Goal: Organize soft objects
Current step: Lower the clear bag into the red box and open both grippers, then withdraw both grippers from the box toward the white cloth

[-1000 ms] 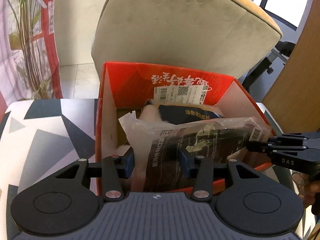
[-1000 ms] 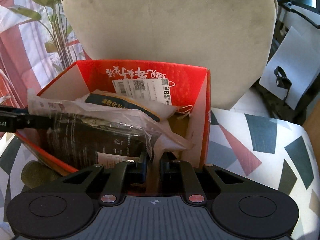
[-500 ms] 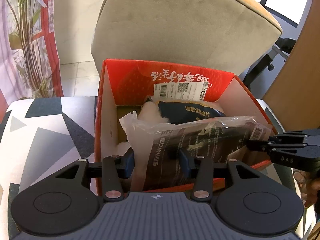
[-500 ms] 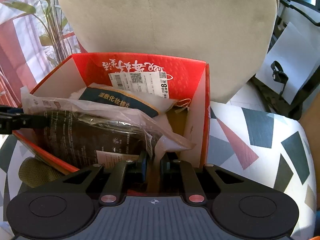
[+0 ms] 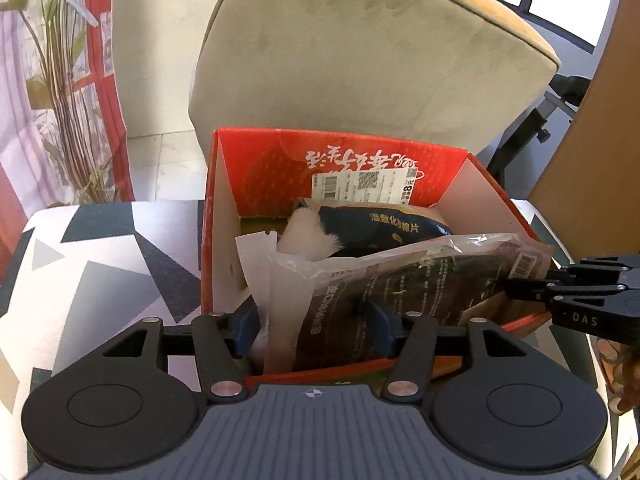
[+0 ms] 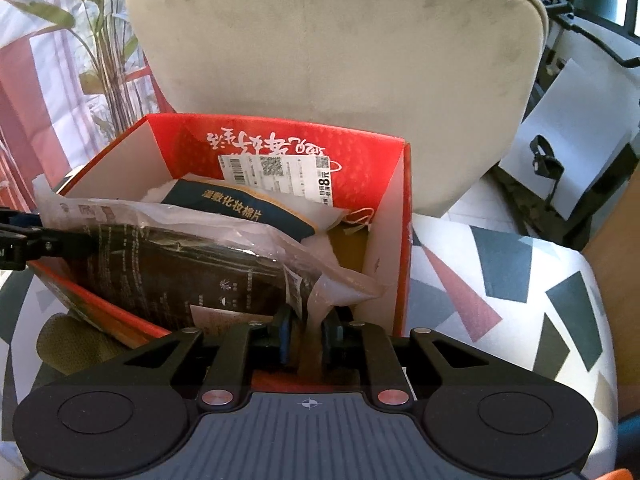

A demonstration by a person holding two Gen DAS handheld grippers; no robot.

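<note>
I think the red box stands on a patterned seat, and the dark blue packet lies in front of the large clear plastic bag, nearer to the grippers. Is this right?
Not quite. The red box does stand on the patterned seat, but the dark blue packet lies behind the large clear plastic bag, toward the box's far wall. The left wrist view shows it.

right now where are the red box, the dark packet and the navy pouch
red box (image 5: 256,168), left wrist view, inside of back wall
dark packet (image 6: 180,276), right wrist view, printed face
navy pouch (image 5: 384,226), left wrist view, front label
</note>
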